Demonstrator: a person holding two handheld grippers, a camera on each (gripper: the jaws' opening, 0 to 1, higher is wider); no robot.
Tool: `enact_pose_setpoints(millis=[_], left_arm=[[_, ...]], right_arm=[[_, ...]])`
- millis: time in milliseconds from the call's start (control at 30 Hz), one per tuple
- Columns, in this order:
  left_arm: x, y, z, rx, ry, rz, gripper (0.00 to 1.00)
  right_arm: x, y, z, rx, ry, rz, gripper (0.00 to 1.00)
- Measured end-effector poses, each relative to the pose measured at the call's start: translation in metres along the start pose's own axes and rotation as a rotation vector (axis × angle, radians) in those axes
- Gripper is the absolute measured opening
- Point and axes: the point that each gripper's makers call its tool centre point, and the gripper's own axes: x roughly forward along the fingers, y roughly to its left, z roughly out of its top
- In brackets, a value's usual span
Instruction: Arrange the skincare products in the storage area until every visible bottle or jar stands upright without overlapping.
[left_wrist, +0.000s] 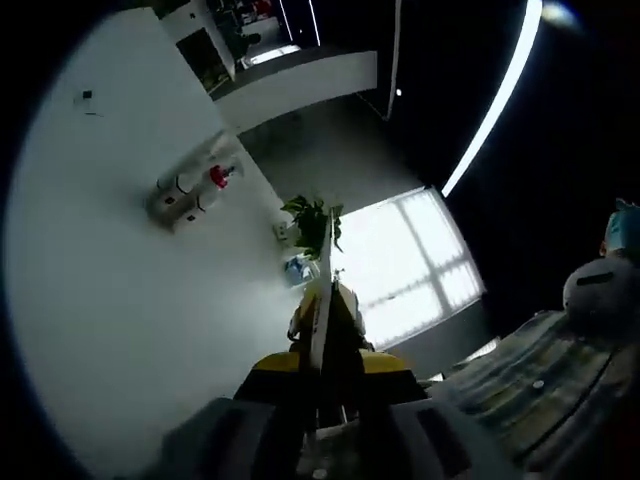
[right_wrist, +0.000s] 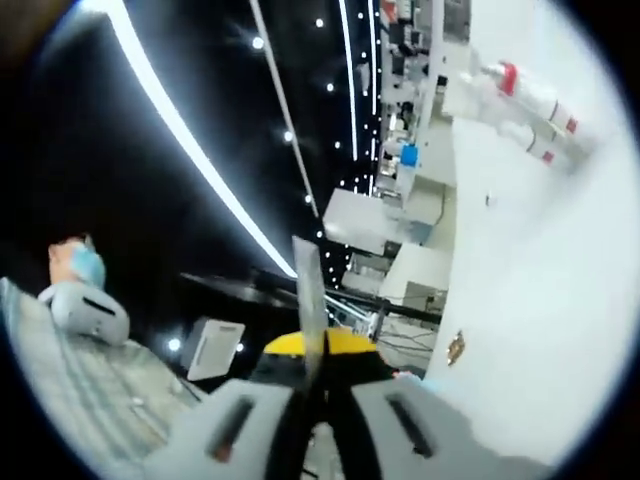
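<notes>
Both views tilt up toward a dark ceiling. In the left gripper view my left gripper (left_wrist: 323, 300) rises from the bottom with its jaws pressed together into one thin edge, nothing between them. In the right gripper view my right gripper (right_wrist: 311, 300) stands the same way, shut and empty, in front of the ceiling lights.
A person in a striped top (left_wrist: 545, 390) with a white headset (left_wrist: 600, 290) is at the right; the same person (right_wrist: 85, 300) is at the left of the right gripper view. A white wall carries red-capped canisters (left_wrist: 205, 185) (right_wrist: 525, 95). A potted plant (left_wrist: 312, 218) stands by a bright window (left_wrist: 415, 262).
</notes>
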Motion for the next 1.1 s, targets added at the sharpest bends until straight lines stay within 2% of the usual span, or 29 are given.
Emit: enact_pose_setpoints(millis=[167,233,267,300,367,500,700,1100], left_arm=[[0.010,-0.001,0.005,-0.037,-0.041,-0.015,0.17],[0.014,-0.004,0.003,-0.027,-0.026,-0.018,0.05],[0.012,0.003,0.003,0.026,-0.024,0.017,0.03],[0.011,0.006,0.007,0.047,-0.048,0.034,0.03],[0.010,0.000,0.007,0.007,-0.047,0.003,0.02],[0.008,-0.003,0.013,0.010,-0.057,0.000,0.01],[-0.002,-0.008,0.035,-0.002,-0.136,-0.029,0.01],[-0.002,-0.007,0.039,-0.003,-0.159,-0.025,0.01]], right_arm=[[0.005,0.005,-0.004,-0.019,0.035,0.005,0.00],[0.007,0.008,-0.006,-0.021,0.043,0.012,0.00],[0.008,0.009,-0.006,-0.021,0.043,0.015,0.00],[0.009,0.010,-0.005,-0.032,0.038,0.013,0.00],[0.011,0.008,-0.003,-0.051,0.038,0.005,0.01],[0.013,0.007,0.000,-0.056,0.021,-0.002,0.04],[0.003,0.010,0.004,-0.061,-0.015,0.000,0.08],[-0.020,0.006,0.004,-0.035,-0.077,-0.021,0.09]])
